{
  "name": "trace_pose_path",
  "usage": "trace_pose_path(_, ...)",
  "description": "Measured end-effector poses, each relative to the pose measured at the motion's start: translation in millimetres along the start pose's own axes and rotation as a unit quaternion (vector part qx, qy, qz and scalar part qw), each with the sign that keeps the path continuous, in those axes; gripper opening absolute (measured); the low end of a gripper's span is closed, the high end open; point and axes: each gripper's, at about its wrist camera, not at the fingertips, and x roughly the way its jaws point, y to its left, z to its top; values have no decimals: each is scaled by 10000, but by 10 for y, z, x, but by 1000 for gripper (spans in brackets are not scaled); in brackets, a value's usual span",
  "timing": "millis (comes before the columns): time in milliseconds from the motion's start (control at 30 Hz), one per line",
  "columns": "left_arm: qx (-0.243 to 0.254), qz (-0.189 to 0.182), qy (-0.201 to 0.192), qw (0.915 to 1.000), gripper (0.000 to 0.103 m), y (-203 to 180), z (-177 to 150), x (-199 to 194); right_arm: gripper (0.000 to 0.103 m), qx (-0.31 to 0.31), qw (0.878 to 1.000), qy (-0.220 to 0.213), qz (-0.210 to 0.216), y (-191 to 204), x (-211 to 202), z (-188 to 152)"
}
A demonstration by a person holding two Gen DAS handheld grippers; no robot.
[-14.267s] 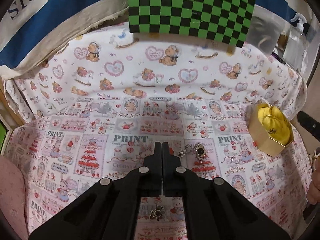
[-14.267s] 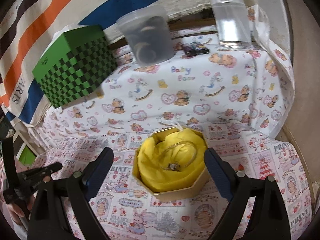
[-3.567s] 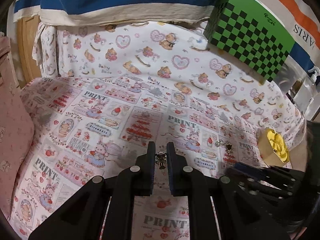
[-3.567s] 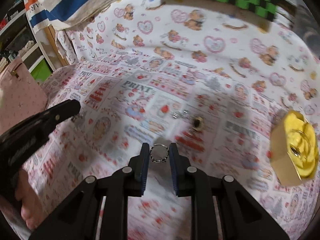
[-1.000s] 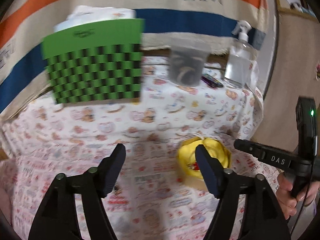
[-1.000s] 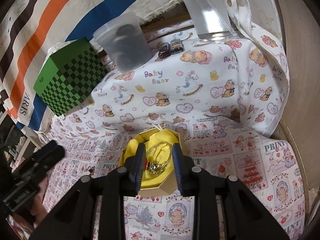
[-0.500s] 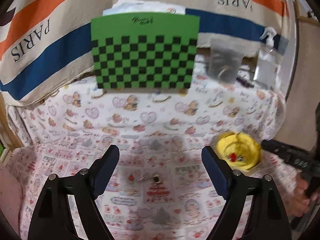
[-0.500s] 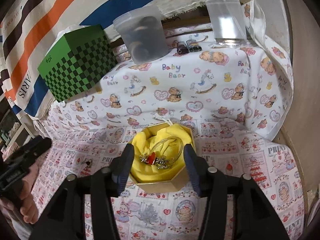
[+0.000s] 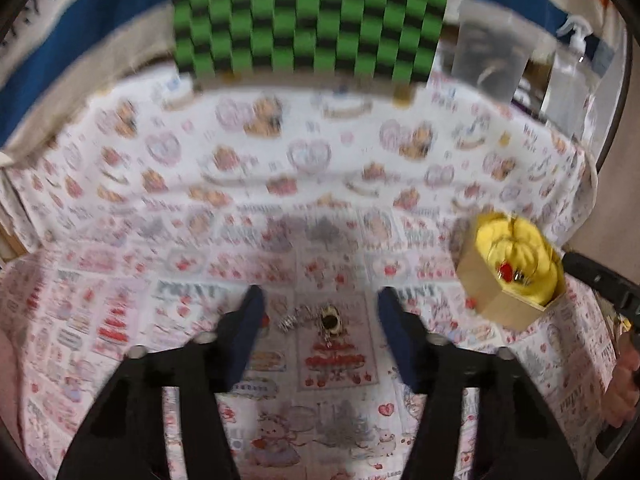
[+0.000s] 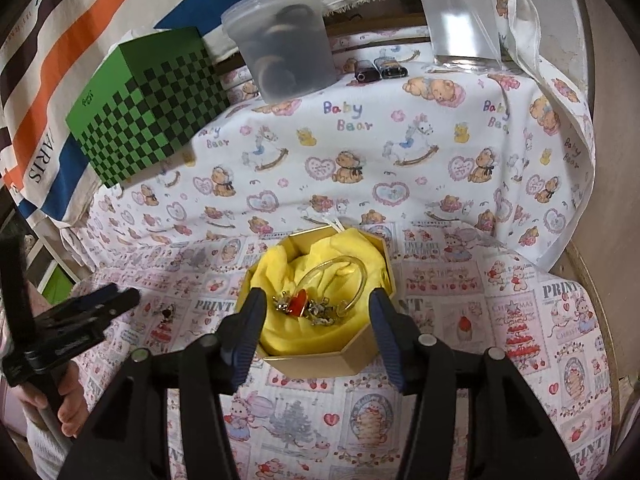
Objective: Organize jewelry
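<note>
Cartoon-print cloth (image 10: 420,168) covers the bench, w/ a striped "PARIS" fabric behind it along the top of both views. Green checkered box (image 10: 148,104) sits upper left in the right wrist view, cloudy plastic tub (image 10: 284,40) and clear bottle (image 10: 460,12) top centre and top right.

Left tongs (image 9: 318,320) are spread wide, nothing between them. Lower centre of the blurred left view, framed by the two fingers, lie a dark-centred gold piece (image 9: 330,320) and just beside it, to its left, a small silvery piece (image 9: 294,318), both flat on the cloth.

Right tongs (image 10: 316,320) also spread wide, empty, fingers straddling the gold octagonal box (image 10: 320,364) at frame centre. Inside, on yellow cloth lining (image 10: 320,256): a clear bangle (image 10: 360,280), a red-stone piece (image 10: 298,300) and a tangle of small metal bits.

Handling, as a guess: the two loose pieces look tiny, light, hard and smooth, so prob slippery and apt to flick away if pinched off-centre. Soft cloth underneath gives, so tips can press in a little. Best hold on the dark-centred piece is across its rim, fingertips low; the silvery one looks chain-like or floppy, so pinch its bulkiest part. Too blurred to say more about either.
</note>
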Motion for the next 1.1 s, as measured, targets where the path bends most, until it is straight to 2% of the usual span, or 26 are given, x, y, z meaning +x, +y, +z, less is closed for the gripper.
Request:
trace_pose_path(100, -80, -178, 253, 9995, 30, 36, 6, 123, 51, -3, 10000, 11, 10, 1, -2, 4)
trace_pose_path(233, -53, -380, 280, 9989, 29, 29, 20, 142, 51, 2, 10000, 30, 27, 3, 3, 6)
trace_pose_path(500, 83, -281, 408, 9987, 15, -19, 46, 271, 51, -46, 9999, 108, -2, 24, 34, -15)
trace_pose_path(733, 103, -252, 440, 9987, 14, 0, 23, 299, 51, -56, 9999, 125, 26, 27, 47, -15)
trace_pose_path(933, 100, -148, 511, 9985, 5, 29, 11, 355, 51, -126, 9998, 160, 8, 60, 58, -26)
trace_pose_path(1100, 42, -169, 489, 9987, 2, 50, 25, 381, 51, -105, 9998, 143, 19, 61, 50, -23)
